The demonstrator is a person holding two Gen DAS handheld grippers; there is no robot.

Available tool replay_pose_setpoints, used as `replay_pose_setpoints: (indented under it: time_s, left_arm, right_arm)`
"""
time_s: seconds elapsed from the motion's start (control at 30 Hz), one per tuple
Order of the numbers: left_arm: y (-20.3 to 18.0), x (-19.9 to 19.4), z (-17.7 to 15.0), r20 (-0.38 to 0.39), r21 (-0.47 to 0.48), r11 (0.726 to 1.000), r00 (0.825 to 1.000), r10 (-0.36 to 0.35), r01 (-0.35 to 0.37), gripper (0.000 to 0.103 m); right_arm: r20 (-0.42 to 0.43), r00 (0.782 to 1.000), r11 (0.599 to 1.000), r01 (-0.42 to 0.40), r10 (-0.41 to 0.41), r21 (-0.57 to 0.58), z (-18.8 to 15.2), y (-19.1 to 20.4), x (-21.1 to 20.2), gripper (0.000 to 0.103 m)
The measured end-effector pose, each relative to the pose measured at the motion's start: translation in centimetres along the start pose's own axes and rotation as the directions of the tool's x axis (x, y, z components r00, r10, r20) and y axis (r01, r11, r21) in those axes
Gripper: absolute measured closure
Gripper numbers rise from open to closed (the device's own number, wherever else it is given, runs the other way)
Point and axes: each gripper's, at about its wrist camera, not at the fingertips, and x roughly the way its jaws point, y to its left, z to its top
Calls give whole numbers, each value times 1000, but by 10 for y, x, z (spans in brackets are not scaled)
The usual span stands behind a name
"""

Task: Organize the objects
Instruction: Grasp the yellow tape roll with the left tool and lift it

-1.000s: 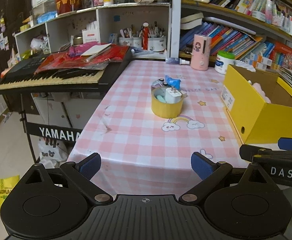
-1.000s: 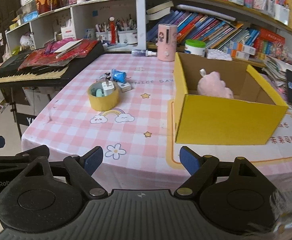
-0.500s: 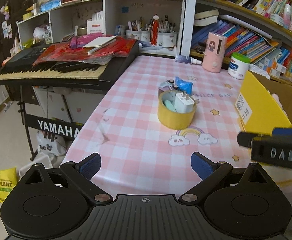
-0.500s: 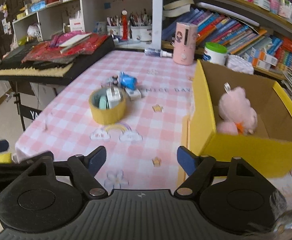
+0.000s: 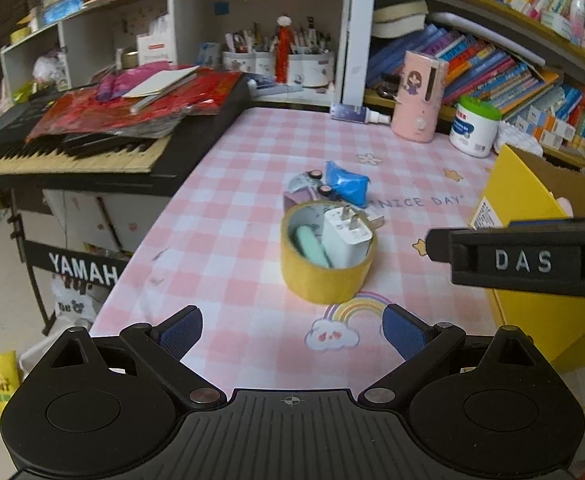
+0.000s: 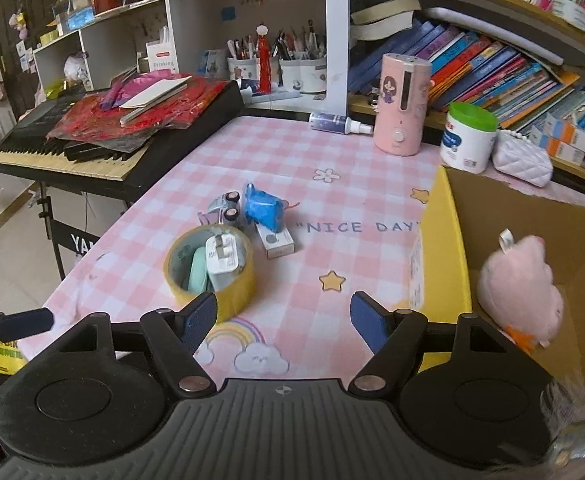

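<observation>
Far left: black keyboard (image 6: 92, 152), stand reads "YAMAH", glossy red wrappers piled on top. Left gripper (image 5: 292, 330) w/ ribbed blue pads spread wide, nothing btwn them. Mid-table, pink-white checked cloth (image 6: 284, 160): yellow tape roll (image 6: 212, 276), round, w/ white plug charger (image 6: 222, 260) & mint oval case inside. Just behind: toy car, crinkly blue bag (image 6: 266, 208), small white box. Cloth print: "NICE DAY". Right gripper (image 6: 284, 320) apart, empty, jaws just narrowed. Right: yellow cardboard box (image 6: 444, 248), fuzzy pink plush (image 6: 520, 288) inside.
</observation>
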Motion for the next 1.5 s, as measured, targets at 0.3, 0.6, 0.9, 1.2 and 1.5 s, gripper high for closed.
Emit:
replay_pose_setpoints:
  time_s: [0.3, 0.6, 0.9, 1.2, 1.5]
  left_arm:
    - [-23, 48, 22, 26, 101, 995, 1000, 7, -9, 5]
    - [-35, 100, 38, -22, 136, 991, 1000, 2, 1, 5]
    - [-28, 100, 39, -55, 71, 995, 996, -66, 70, 20]
    - [6, 24, 34, 91, -53, 992, 989, -113, 118, 20]
    - [49, 0, 15, 55, -201, 978, 996, 68, -56, 20]
  right_arm:
    - [11, 1000, 1000, 3, -3, -5, 25, -15, 26, 30]
    - [52, 999, 1000, -10, 10, -2, 49, -28, 30, 31]
    - [62, 998, 1000, 3, -3, 4, 54, -36, 33, 31]
    - [110, 994, 998, -6, -2, 70, 70, -48, 25, 31]
    - [-43, 993, 993, -111, 110, -28, 54, -10, 58, 36]
